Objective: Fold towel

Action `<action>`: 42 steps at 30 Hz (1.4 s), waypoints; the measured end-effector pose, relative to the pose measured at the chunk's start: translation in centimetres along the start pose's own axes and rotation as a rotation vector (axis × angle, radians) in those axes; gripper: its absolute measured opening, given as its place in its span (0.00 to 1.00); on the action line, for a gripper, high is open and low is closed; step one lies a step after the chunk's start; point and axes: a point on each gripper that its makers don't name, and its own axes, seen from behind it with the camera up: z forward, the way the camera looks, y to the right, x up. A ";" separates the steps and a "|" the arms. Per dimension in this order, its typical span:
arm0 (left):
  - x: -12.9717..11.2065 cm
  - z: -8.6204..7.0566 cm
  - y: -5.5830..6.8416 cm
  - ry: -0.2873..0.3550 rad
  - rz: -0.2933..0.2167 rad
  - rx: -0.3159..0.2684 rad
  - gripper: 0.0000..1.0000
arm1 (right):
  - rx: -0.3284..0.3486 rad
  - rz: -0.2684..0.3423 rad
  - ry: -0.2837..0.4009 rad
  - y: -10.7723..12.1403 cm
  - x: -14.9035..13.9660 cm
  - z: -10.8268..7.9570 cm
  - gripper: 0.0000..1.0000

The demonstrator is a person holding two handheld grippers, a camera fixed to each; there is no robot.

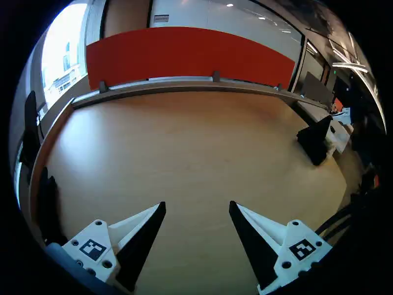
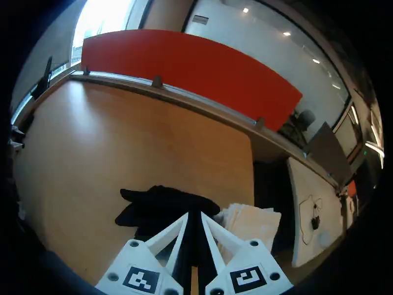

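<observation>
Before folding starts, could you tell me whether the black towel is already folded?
Not folded: the black towel lies crumpled in an irregular heap on the table.

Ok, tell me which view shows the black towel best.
Right gripper view: the black towel lies crumpled on the table, close and large. Left gripper view gives a small dark shape far right, possibly it.
</observation>
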 end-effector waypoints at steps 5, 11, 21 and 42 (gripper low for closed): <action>0.0 -0.2 0.1 0.001 0.003 0.000 0.96 | -0.006 0.016 -0.032 0.1 -2.1 0.1 0.05; -0.1 -0.3 0.0 -0.002 0.006 0.005 0.95 | -0.017 0.040 -0.081 0.4 -4.7 0.6 0.05; -0.4 -0.5 -0.2 -0.010 0.012 0.015 0.96 | -0.038 0.093 -0.164 0.9 -9.0 1.6 0.05; -0.7 -0.3 -0.6 -0.026 0.023 0.037 0.96 | -0.081 0.135 -0.235 1.4 -13.3 3.2 0.05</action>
